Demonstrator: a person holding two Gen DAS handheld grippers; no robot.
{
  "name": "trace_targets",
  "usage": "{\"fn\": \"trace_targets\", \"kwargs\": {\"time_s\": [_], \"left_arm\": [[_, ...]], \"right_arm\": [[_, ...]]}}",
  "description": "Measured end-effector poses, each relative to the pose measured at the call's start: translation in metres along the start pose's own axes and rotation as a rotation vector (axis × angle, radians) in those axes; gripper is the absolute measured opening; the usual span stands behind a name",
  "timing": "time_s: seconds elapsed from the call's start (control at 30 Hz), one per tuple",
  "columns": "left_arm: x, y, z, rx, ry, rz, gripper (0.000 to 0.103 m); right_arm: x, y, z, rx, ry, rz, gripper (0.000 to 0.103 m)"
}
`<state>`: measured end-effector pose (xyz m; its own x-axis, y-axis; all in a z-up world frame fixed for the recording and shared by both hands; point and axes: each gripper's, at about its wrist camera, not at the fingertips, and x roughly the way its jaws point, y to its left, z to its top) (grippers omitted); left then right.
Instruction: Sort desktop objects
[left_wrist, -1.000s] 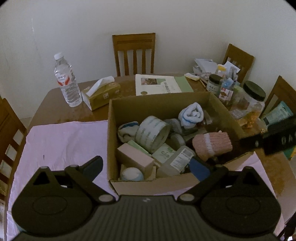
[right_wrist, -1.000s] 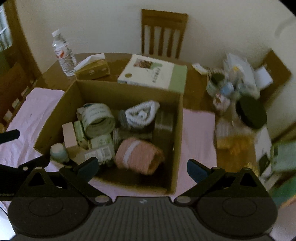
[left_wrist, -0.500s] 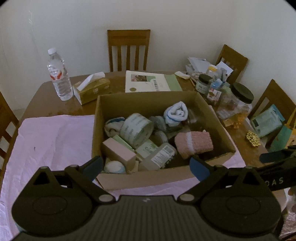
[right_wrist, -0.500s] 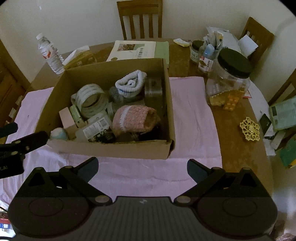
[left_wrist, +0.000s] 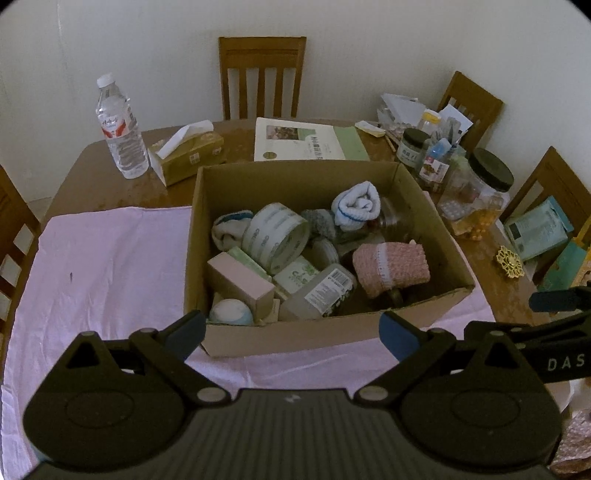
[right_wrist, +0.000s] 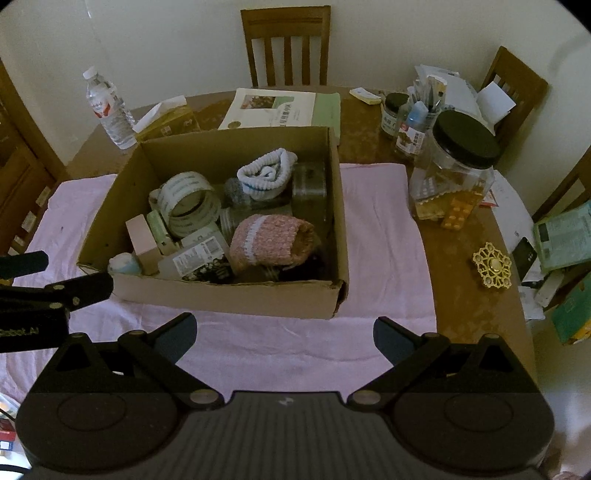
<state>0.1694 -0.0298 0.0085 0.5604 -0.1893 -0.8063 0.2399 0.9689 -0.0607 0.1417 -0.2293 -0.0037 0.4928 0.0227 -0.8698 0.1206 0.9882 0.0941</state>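
A cardboard box (left_wrist: 295, 336) (right_wrist: 229, 295) stands on a pink cloth (left_wrist: 103, 266) (right_wrist: 380, 236). Inside lie a tape roll (left_wrist: 277, 236) (right_wrist: 190, 206), a pink knitted piece (left_wrist: 391, 267) (right_wrist: 269, 240), a white rolled sock (left_wrist: 356, 206) (right_wrist: 266, 175), a pink carton (left_wrist: 240, 282), a clear labelled bottle (left_wrist: 321, 293) and other small items. My left gripper (left_wrist: 291, 332) hangs open and empty just in front of the box's near wall. My right gripper (right_wrist: 284, 338) is open and empty too, over the cloth short of the box.
A brown table (right_wrist: 461, 295) carries a water bottle (left_wrist: 120, 127), a tissue box (left_wrist: 190, 155), a green-edged book (left_wrist: 308, 140), a black-lidded jar (right_wrist: 454, 166), small jars (left_wrist: 424, 155), a gold ornament (right_wrist: 493, 265) and packets (left_wrist: 535, 232). Chairs (left_wrist: 262, 74) ring it.
Both grippers have drawn back and up from the box, which now sits farther off in both views. Their jaws stay open. Nothing in the box has shifted.
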Motion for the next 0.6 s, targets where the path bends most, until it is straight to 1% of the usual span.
{"fn": "trace_targets", "kwargs": {"time_s": [0.6], "left_arm": [[0.0004,0.0014,0.0020,0.011,-0.002,-0.005,0.100]], "right_arm": [[-0.0005,0.0039,0.0022,-0.001,0.003,0.002,0.103]]}}
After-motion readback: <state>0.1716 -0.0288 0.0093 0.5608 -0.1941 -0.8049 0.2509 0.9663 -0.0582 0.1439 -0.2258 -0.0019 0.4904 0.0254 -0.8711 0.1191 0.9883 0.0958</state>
